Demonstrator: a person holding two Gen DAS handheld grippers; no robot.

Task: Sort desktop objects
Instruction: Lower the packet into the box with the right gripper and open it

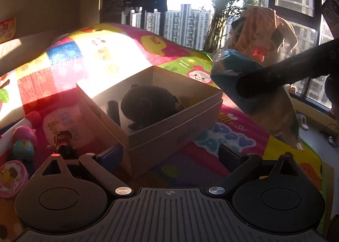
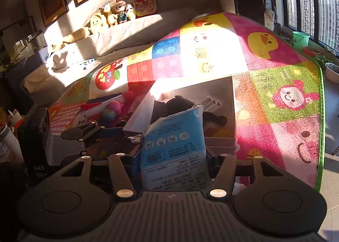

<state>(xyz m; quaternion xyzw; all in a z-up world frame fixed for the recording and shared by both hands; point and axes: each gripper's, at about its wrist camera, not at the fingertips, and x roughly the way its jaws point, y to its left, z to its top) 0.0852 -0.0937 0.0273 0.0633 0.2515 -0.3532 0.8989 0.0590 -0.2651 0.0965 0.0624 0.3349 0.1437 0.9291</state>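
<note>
An open cardboard box [image 1: 169, 129] stands on the colourful play mat [image 1: 118, 51]. A dark plush toy [image 1: 148, 106] and a black cylinder [image 1: 113, 109] lie inside it. My left gripper [image 1: 170, 155] is open and empty, its fingers on either side of the box's near corner. My right gripper [image 2: 172, 153] is shut on a blue plastic packet [image 2: 173, 148] and holds it in the air just short of the box [image 2: 214, 93]. In the left wrist view the packet [image 1: 239, 76] hangs over the box's right side.
Small toys [image 1: 23, 144] and a pink round tin [image 1: 11, 178] lie on the mat left of the box. In the right wrist view, toys [image 2: 112, 108] sit left of the box, and a black case [image 2: 38, 146] beyond them. The mat's edge [image 2: 321, 115] drops off at right.
</note>
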